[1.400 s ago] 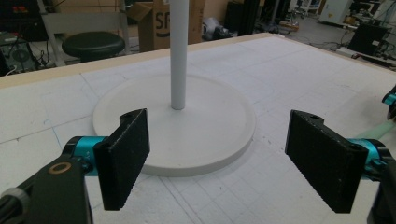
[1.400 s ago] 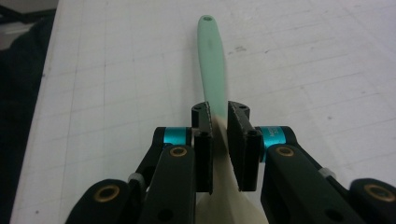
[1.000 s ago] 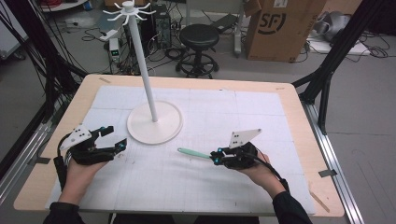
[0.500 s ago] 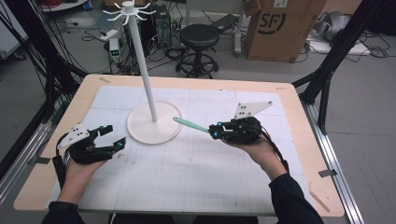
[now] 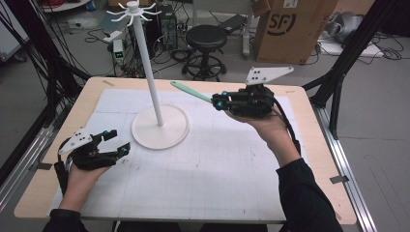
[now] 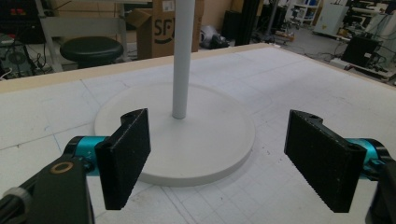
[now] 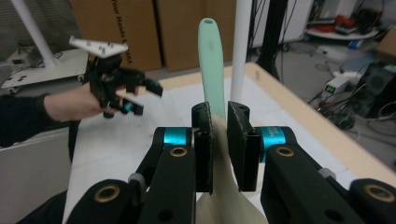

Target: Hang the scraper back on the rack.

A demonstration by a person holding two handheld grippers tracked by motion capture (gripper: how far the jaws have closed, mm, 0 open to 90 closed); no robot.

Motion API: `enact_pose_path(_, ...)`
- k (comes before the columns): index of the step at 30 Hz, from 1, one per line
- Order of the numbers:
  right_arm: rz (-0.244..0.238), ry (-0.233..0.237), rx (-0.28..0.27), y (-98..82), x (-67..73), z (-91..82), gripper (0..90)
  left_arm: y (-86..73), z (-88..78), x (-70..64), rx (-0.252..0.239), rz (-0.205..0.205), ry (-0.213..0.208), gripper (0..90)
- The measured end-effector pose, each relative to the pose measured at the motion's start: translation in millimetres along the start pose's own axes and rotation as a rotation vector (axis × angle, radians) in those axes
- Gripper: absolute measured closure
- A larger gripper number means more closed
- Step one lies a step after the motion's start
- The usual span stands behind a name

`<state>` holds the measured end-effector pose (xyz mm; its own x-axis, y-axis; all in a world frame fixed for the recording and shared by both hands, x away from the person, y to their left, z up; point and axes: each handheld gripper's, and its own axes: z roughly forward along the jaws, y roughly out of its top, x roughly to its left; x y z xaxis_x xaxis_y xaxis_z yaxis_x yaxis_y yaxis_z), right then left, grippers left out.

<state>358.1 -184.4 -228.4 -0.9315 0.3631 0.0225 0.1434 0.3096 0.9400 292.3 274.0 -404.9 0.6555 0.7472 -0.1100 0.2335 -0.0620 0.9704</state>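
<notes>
Spatula (image 5: 191,92) is up off the table now, clamped between the closed jaws of the right gripper (image 5: 218,102), its mint-green handle with the hole at the tip angled toward the white pole of the hook stand (image 5: 147,72). Pickup looks done, I'd say, but the hanging isn't: the handle sits well below the hooks (image 5: 133,9) at the top, so a lift and a threading remain. Left gripper (image 5: 115,145) hovers near the stand's round base (image 5: 179,133), jaws wide apart, holding nothing.
</notes>
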Motion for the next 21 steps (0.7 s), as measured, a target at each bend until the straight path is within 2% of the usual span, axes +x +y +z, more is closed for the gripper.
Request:
enact_pose_path(4, -0.013, -0.006, -0.027, 25.5, -2.0, -1.6, 81.5, -0.2, 0.3, 0.3, 0.002, -0.004, -0.005, 23.2)
enact_pose_path(5, -0.013, -0.006, -0.027, 25.5, -2.0, -1.6, 81.5, -0.2, 0.4, 0.4, 0.003, -0.004, -0.006, 23.2)
enact_pose_path(12, 0.001, -0.010, -0.050, 54.5, -4.3, -3.8, 81.6, 1.3, -0.3, 0.6, 0.000, -0.006, -0.011, 23.4)
enact_pose_path(16, -0.020, -0.014, -0.047, 74.7, -4.8, -5.2, 81.6, 1.2, 0.1, 1.1, 0.005, -0.007, -0.015, 23.5)
enact_pose_path(21, -0.028, -0.013, -0.045, 88.9, -4.1, -4.6, 81.6, 1.4, 0.4, 1.2, 0.003, -0.010, -0.019, 23.4)
